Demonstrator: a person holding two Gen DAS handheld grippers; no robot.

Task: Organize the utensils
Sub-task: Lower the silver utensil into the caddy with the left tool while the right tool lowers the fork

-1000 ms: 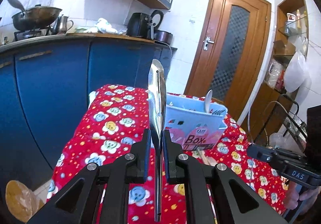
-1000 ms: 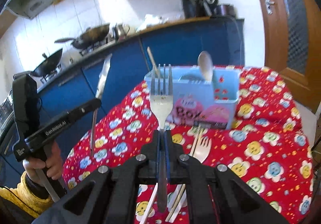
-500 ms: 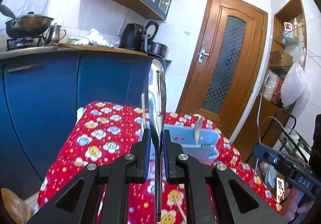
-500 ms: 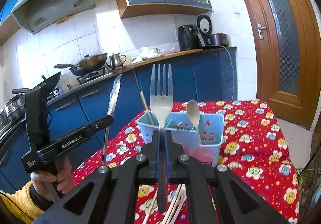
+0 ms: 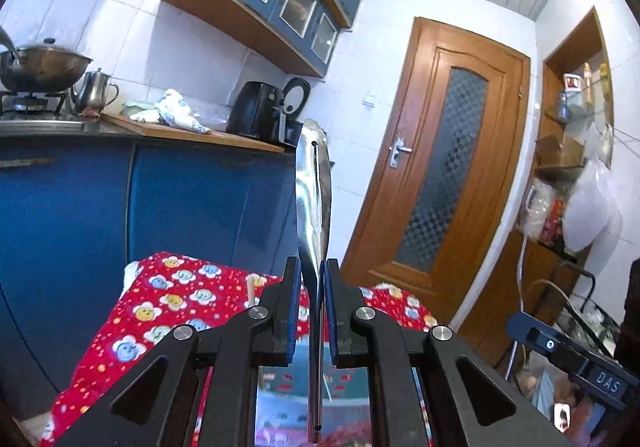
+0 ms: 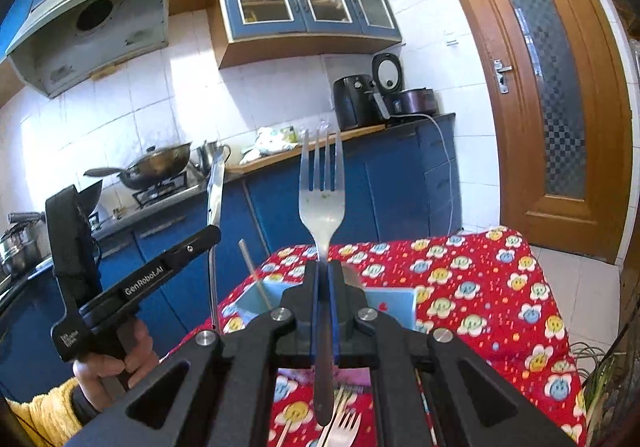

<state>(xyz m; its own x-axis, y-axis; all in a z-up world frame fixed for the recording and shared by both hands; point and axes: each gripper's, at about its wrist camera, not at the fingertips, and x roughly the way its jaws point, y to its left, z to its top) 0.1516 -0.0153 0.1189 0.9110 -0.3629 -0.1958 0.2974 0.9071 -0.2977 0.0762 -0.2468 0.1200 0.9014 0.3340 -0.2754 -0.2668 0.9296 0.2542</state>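
Between the blue pads of the left claw (image 5: 312, 279) stands a slotted metal utensil (image 5: 313, 187), clamped edge-on and upright, its shiny slotted blade rising above the fingertips and its thin handle running down between the fingers. Below and beyond this claw spreads the red flower-print cloth (image 5: 160, 299) of the bench, with a wooden stick (image 5: 250, 289) poking up just left of the fingers. The right claw (image 6: 324, 275) is closed tight on the neck of a metal fork (image 6: 322, 203), tines up, handle hanging below the pads. Directly behind its fingers sits the light-blue utensil box (image 6: 394, 301), a thin stick (image 6: 254, 275) leaning out at its left. Under this claw, another fork (image 6: 346, 427) lies on the cloth. Left of it, a hand (image 6: 116, 359) holds the other claw.
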